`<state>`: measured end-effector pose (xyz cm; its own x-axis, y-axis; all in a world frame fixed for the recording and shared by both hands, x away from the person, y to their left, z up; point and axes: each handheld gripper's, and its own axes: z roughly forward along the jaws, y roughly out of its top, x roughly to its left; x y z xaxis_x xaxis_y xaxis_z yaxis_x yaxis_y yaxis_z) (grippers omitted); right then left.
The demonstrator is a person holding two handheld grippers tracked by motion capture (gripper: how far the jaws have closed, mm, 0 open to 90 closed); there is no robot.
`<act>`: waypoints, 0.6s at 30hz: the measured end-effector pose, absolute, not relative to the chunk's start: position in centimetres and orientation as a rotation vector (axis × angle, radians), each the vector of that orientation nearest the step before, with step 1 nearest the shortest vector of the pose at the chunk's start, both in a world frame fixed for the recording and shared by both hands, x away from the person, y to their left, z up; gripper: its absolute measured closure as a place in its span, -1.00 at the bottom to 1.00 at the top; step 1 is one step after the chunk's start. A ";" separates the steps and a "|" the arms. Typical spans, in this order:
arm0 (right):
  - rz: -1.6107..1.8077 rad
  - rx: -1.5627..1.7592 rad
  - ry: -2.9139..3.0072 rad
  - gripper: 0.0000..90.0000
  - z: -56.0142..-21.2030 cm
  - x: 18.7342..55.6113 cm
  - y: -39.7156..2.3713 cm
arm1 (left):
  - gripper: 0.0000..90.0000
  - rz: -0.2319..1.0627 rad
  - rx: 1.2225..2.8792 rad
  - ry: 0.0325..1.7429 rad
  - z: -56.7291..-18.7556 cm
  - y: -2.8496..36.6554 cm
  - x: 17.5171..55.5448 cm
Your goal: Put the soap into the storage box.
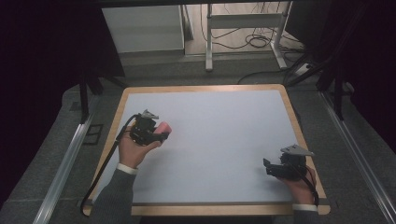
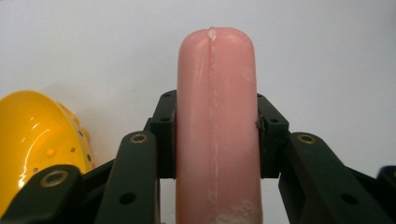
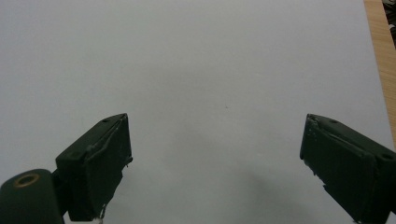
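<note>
The left tool (image 2: pixel 216 140) is clamped on a pink sausage-shaped object (image 2: pixel 216 116) over the tabletop's (image 1: pixel 210 140) left side. A yellow object (image 2: pixel 32 140) sits just left of it. The right tool (image 3: pixel 215 154), near right, has its jaws apart, nothing between them.

Pink sausage (image 2: pixel 215 126) clamped in left gripper (image 2: pixel 215 135)

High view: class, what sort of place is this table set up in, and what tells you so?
Probably a lab or workshop set up for recording. A bare white table stands between dark curtains, loose cables lie on the floor behind, and a metal frame stands there.
</note>
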<state>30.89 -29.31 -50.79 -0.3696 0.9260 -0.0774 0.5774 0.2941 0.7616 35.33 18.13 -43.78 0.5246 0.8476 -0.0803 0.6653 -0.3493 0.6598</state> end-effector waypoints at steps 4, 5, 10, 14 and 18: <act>0.887 1.337 2.051 -0.81 -50.8 30.9 -29.3 | 0.34 0.364 2.120 1.233 -43.8 18.5 35.6; 0.887 1.338 2.051 -0.81 -50.8 30.9 -29.3 | 0.34 0.365 2.117 1.237 -43.8 18.5 35.6; 0.885 1.336 2.052 -0.81 -50.8 30.9 -29.3 | 0.34 0.370 2.114 1.241 -43.8 18.6 35.8; 0.884 1.338 2.052 -0.81 -50.8 30.9 -29.3 | 0.34 0.374 2.111 1.249 -43.8 18.8 35.9; 0.884 1.337 2.052 -0.81 -50.8 30.9 -29.3 | 0.34 0.375 2.108 1.254 -43.8 19.0 36.0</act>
